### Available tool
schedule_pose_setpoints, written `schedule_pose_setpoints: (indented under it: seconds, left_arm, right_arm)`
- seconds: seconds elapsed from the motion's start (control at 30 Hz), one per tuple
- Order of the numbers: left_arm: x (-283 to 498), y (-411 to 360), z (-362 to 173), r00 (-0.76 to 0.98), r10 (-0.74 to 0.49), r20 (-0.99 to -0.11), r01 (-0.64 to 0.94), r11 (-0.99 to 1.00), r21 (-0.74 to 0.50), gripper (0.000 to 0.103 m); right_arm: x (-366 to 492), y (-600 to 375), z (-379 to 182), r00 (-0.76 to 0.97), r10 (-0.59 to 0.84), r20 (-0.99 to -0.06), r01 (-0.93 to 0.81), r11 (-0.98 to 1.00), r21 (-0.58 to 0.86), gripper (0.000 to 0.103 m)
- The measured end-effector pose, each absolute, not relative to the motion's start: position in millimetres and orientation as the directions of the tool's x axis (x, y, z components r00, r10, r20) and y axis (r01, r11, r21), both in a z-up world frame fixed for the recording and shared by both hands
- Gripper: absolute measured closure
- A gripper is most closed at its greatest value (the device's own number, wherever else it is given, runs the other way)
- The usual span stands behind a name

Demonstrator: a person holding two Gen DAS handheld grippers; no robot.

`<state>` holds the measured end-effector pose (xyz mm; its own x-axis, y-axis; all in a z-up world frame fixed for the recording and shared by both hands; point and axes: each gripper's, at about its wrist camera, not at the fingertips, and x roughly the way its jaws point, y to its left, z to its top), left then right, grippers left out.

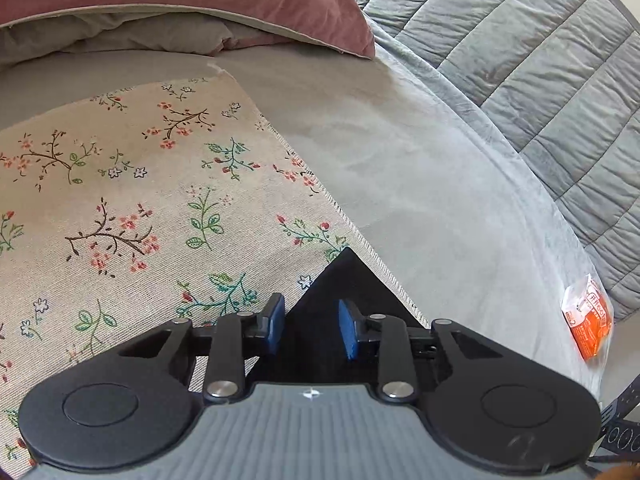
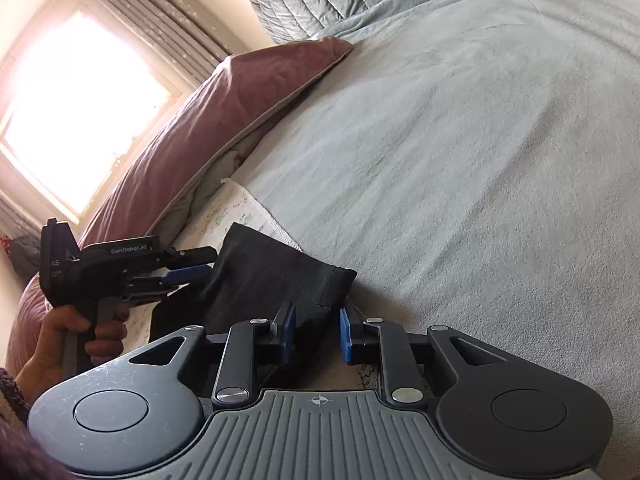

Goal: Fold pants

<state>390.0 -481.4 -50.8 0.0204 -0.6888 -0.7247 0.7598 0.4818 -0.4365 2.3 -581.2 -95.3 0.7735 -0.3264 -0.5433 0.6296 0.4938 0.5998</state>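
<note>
Two grippers work one pair of black pants lying on the bed. Your right gripper has dark cloth between its blue fingers, yet a gap shows beside each, so no firm clench. Your left gripper straddles a pointed black corner, fingers apart and not pressing. Only the left view shows the woven floral cloth left of the fingers and an orange packet right. Only the right view shows your hand, beyond it the mauve pillow, a bright window.
</note>
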Motion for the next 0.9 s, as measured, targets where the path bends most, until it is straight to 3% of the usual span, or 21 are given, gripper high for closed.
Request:
schedule_pose_setpoints:
  seconds: [0.07,0.13,0.37,0.63,0.77,0.87,0.9]
  left_arm:
    - [387.2,-484.9,-51.3,0.028,-0.689,-0.724,0.767,0.479,-0.426,0.092]
    - [382.1,-487.6,-46.6,0.066,-0.701,-0.711,0.791,0.471,-0.391,0.093]
    - [362.9,-505.9,-13.1,0.147,-0.753,-0.642,0.851,0.427,-0.306,0.093]
    - [341.7,-536.4,-58.3,0.213,-0.69,-0.692,0.872,0.453,-0.184,0.093]
    - [341.3,-534.9,-66.8,0.281,-0.711,-0.644,0.847,0.499,-0.181,0.093]
    - [340.6,-535.6,-62.5,0.308,-0.7,-0.644,0.833,0.526,-0.173,0.091]
    - [338.3,-533.8,-58.4,0.317,-0.695,-0.645,0.83,0.533,-0.165,0.089]
  right_arm:
    - [2.3,-579.2,-95.2,0.765,-0.339,-0.548,0.64,0.5,0.584,0.093]
    - [2.0,-578.3,-94.7,0.763,-0.341,-0.549,0.642,0.5,0.582,0.1]
    - [-9.6,-567.8,-63.4,0.759,-0.43,-0.488,0.65,0.54,0.535,0.1]
    - [-5.1,-567.3,-70.2,0.636,-0.464,-0.616,0.759,0.518,0.394,0.101]
    - [2.9,-566.2,-77.1,0.599,-0.464,-0.652,0.779,0.528,0.339,0.101]
    - [4.0,-562.5,-72.4,0.589,-0.48,-0.65,0.782,0.542,0.308,0.097]
    - [3.4,-562.3,-70.2,0.582,-0.492,-0.647,0.788,0.538,0.3,0.087]
